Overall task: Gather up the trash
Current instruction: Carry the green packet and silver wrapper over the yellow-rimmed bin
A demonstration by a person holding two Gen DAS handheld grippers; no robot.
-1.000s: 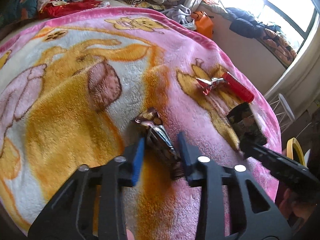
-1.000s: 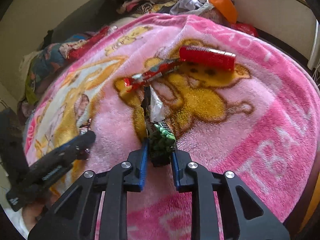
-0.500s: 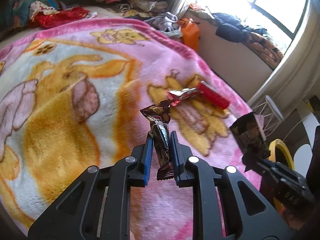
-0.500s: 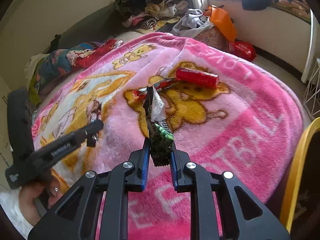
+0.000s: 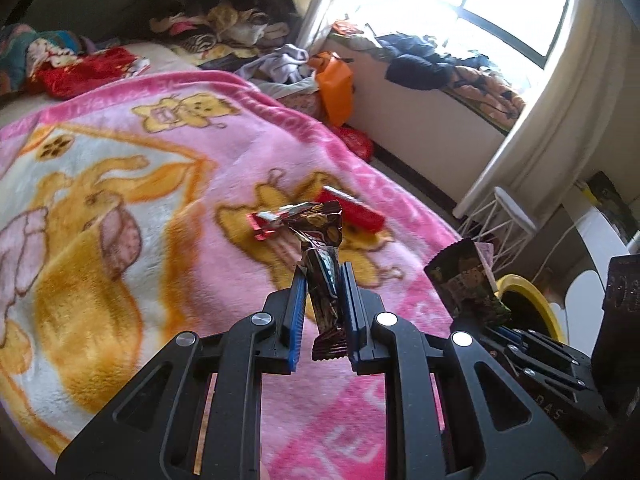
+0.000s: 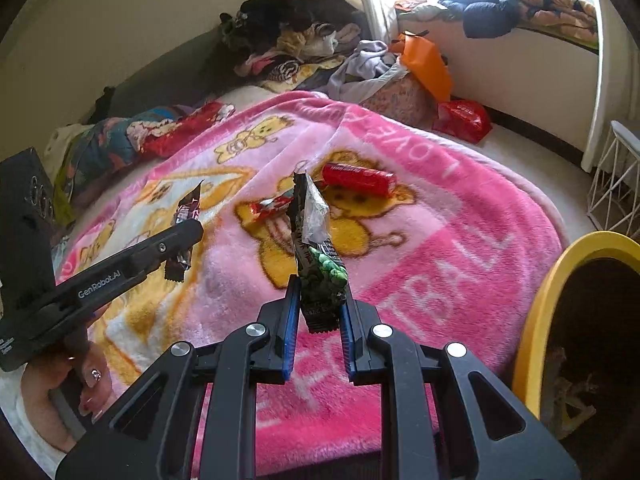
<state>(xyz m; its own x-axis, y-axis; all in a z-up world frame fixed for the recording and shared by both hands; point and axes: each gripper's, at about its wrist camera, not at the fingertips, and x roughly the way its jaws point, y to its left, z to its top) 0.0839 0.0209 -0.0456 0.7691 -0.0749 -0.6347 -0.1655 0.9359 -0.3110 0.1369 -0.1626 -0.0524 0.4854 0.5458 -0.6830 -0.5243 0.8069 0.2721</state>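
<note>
My left gripper (image 5: 322, 276) is shut on a brown candy wrapper (image 5: 320, 256) and holds it upright above the pink blanket (image 5: 120, 184). My right gripper (image 6: 320, 286) is shut on a dark green snack wrapper (image 6: 316, 248), also lifted off the bed. A red tube-shaped package (image 6: 358, 179) and a red-and-silver wrapper (image 6: 268, 207) lie on the blanket beyond both grippers. A yellow-rimmed bin (image 6: 560, 280) stands at the bed's right edge; it also shows in the left wrist view (image 5: 532, 296).
Piled clothes (image 6: 288, 40) and an orange bag (image 6: 428, 64) lie at the far side of the bed. A red bag (image 6: 464, 118) sits on the floor. A white wire stool (image 5: 504, 216) stands by the window wall.
My left gripper closed on the brown wrapper and lifted it off the blanket. Both grippers rose and drew back toward the yellow bin with their wrappers.
</note>
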